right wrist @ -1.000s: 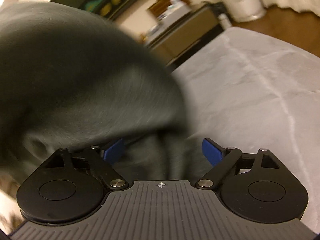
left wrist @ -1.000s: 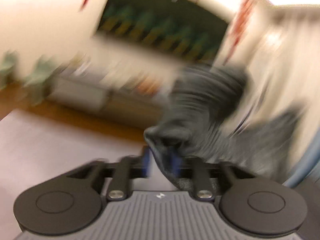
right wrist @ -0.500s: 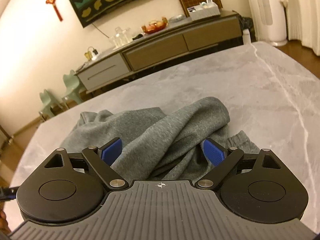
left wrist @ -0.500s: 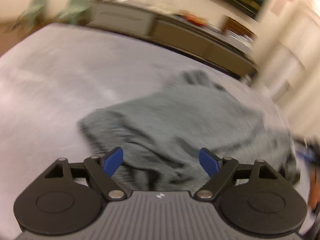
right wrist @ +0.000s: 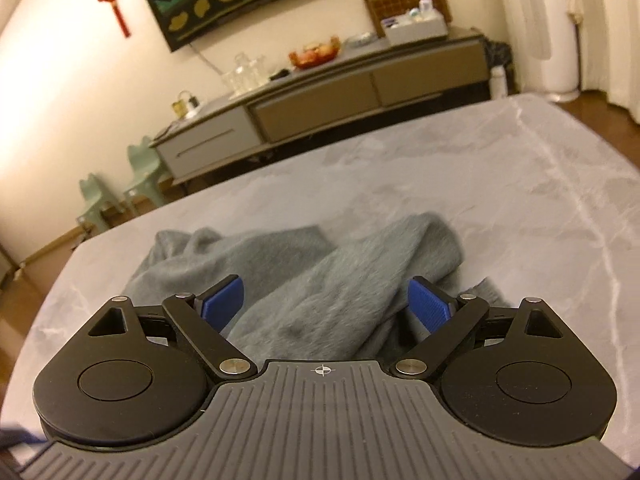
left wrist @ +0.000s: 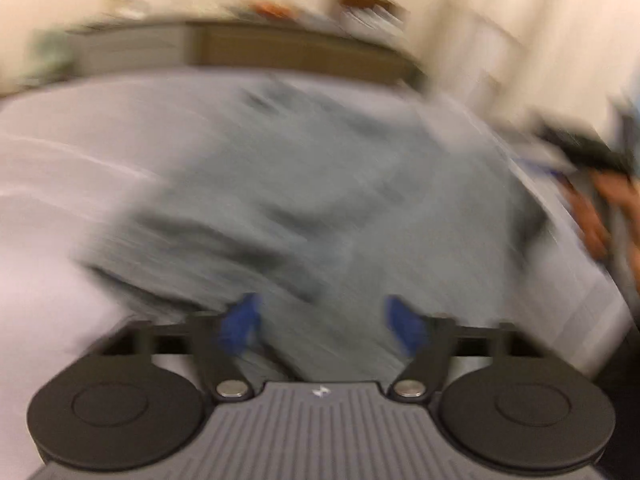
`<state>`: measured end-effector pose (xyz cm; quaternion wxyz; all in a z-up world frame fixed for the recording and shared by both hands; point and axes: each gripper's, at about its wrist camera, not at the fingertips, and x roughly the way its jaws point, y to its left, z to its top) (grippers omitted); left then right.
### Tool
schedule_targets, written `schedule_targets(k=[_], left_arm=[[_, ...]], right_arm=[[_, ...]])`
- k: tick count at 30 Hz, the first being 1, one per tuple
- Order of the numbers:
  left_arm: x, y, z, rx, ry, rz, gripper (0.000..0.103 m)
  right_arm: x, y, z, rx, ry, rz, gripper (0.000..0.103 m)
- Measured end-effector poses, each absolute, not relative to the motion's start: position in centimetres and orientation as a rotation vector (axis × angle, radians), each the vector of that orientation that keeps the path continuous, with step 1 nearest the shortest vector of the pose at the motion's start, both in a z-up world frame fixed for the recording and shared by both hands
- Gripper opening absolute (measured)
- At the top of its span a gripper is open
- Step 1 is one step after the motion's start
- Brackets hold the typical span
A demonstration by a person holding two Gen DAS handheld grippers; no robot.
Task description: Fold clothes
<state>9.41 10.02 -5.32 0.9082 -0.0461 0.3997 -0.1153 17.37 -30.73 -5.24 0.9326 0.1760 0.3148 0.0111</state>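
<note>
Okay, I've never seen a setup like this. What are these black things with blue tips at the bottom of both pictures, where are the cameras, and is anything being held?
There is no robot arm here. A person holds a two-finger gripper in each hand, and each gripper carries a wide-angle camera looking forward along its fingers. One picture comes from the left gripper, the other from the right gripper. The blue tips are the pads of the jaws. A crumpled grey garment lies on a pale marbled table. Nothing is held: the left jaws are opening over the cloth and the right jaws stand wide apart. The left picture is blurred by motion. At its right edge you can glimpse the person's other hand.
</note>
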Motion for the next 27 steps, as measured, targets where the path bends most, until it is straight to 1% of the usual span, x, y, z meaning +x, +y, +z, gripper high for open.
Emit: schedule_targets(k=[3,6,7,8,9,10,11,13,15,18,21,23,27], left_arm=[[13.4,14.4,-7.6,-0.217,0.923,0.006,0.103],[15.5,14.5,-10.4,-0.277,1.007,0.033,0.103],[15.8,13.8,-10.7,-0.258,0.987,0.033,0.103],[16.0,13.0,-10.8,-0.233,0.958,0.033,0.100],[16.5,12.2,-10.8,-0.204,0.934,0.031,0.078],[17.0,11.3,-10.8,-0.175,0.910,0.030,0.028],[17.8,10.5,-10.0,-0.207,0.901,-0.011,0.012],[19.6,9.0,-8.0,-0.294,0.888,-0.108,0.012],[21.2,5.5,-3.1,-0.277,0.802,-0.209,0.012],[22.7,-0.6,8.0,-0.285,0.622,-0.450,0.012],[20.7,-4.6,20.0,-0.244,0.426,-0.655,0.012],[18.3,-4.7,27.4,-0.206,0.299,-0.731,0.012],[13.8,1.4,37.1,-0.168,0.113,-0.632,0.012]], right_arm=[[17.7,-31.5,-5.1,0.356,0.634,-0.025,0.093],[18.1,-32.3,-5.4,0.376,0.641,-0.058,0.093],[18.3,-32.5,-5.6,0.385,0.648,-0.062,0.093],[18.5,-32.6,-5.8,0.393,0.653,-0.066,0.093],[18.6,-32.7,-5.9,0.397,0.658,-0.063,0.093],[18.7,-32.7,-6.0,0.399,0.660,-0.058,0.093],[18.7,-32.6,-6.1,0.398,0.659,-0.053,0.093],[18.8,-32.5,-6.0,0.398,0.653,-0.046,0.093],[18.6,-33.1,-5.6,0.415,0.625,-0.065,0.093],[18.2,-35.1,-5.2,0.477,0.585,-0.120,0.093],[17.8,-37.9,-5.3,0.565,0.577,-0.184,0.093],[17.3,-39.9,-5.4,0.654,0.565,-0.215,0.093],[16.2,-42.8,-5.3,0.809,0.511,-0.258,0.093]])
